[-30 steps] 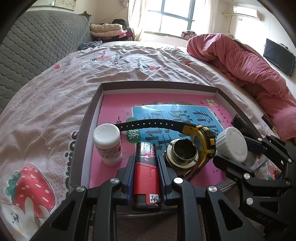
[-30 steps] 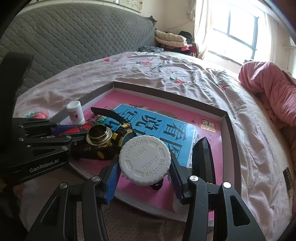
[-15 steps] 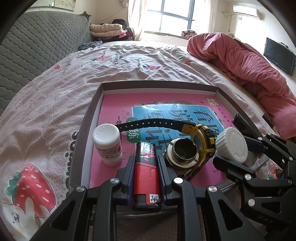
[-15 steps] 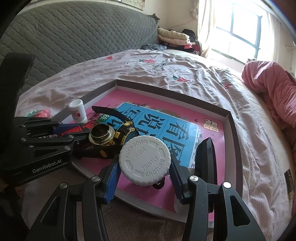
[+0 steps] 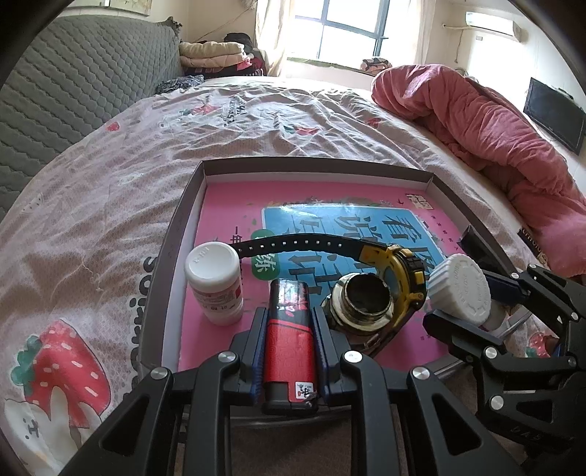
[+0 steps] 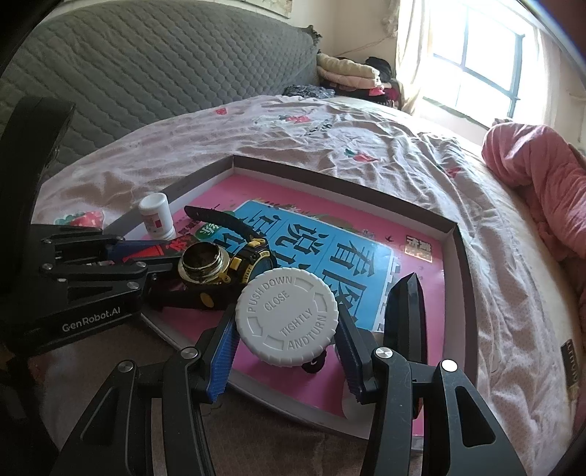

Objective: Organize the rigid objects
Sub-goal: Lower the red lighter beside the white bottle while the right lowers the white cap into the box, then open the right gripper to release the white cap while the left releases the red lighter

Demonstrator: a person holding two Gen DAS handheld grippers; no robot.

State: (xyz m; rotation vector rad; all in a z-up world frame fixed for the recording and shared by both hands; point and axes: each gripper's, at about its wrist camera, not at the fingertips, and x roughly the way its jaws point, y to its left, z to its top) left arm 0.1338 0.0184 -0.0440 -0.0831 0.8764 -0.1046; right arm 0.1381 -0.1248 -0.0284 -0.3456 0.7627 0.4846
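Setting: a shallow box lid (image 5: 172, 249) lying on a bed (image 5: 110, 190), used as a tray. Pink sheet with a blue panel of printed characters covers its floor.

Left gripper (image 5: 287, 322): clenched on a red and black lighter (image 5: 291, 340), blue pads tight on both of its long sides. The lighter points toward the middle of the tray, its far end over the near edge.

Right gripper (image 6: 285, 329): grasping a white bottle by its big ribbed cap (image 6: 286, 321), the one that reads PUSH DOWN, CLOSE TIGHTLY AND TURN. Pads sit on either side of the cap. It's over the near edge of the tray, toward the right corner. Can't tell if the bottle's bottom is resting on the tray or not.

Small white bottle (image 5: 216, 283): standing upright near the tray's left wall, by the near left corner, just beside the lighter.

Watch (image 5: 395, 267): yellow and black, lying in the near half of the tray, its black strap (image 5: 300, 243) arching over toward the small white bottle's cap.

Brass ring thing (image 5: 360, 302): round metal piece with a dark hollow centre, pressed up against the watch body, just right of the lighter.

Far half of the tray: only the printed sheet showing.

Around the bed: grey quilted headboard (image 6: 146, 73), rumpled pink duvet (image 5: 494, 139) off the tray's right side, window (image 5: 355, 29) behind.
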